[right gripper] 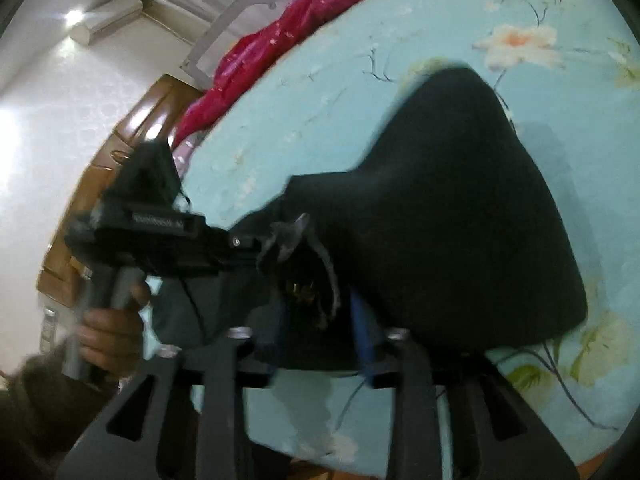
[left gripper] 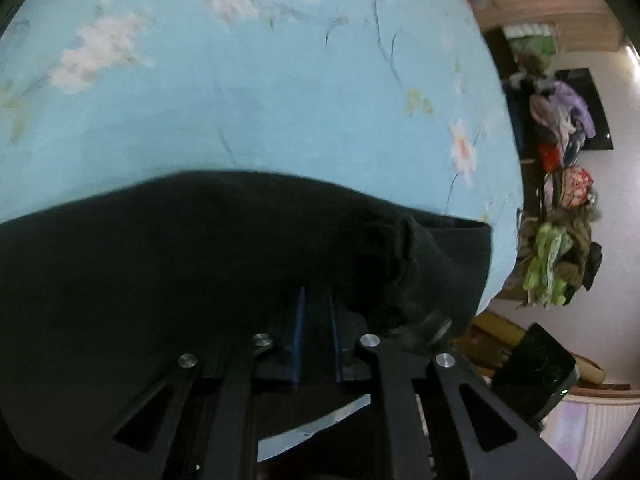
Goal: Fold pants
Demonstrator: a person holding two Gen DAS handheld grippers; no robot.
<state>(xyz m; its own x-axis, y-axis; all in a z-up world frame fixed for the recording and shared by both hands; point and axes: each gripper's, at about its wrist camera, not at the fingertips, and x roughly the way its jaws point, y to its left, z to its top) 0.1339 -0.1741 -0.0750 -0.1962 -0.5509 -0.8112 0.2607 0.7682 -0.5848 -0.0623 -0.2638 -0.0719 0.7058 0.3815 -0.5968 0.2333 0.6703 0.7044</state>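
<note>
The left gripper (left gripper: 318,312) and the right gripper (right gripper: 324,320) are each clamped on black cloth, close together.

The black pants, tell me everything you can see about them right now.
The black pants are plain, dark, soft-looking fabric with no visible print. They are lifted and draped over a light blue floral bedsheet, bunched where both grippers hold them. The left gripper is shut on a gathered edge, and the right gripper pinches fabric near what looks like a drawstring. The far end widens and hangs toward the sheet.
</note>
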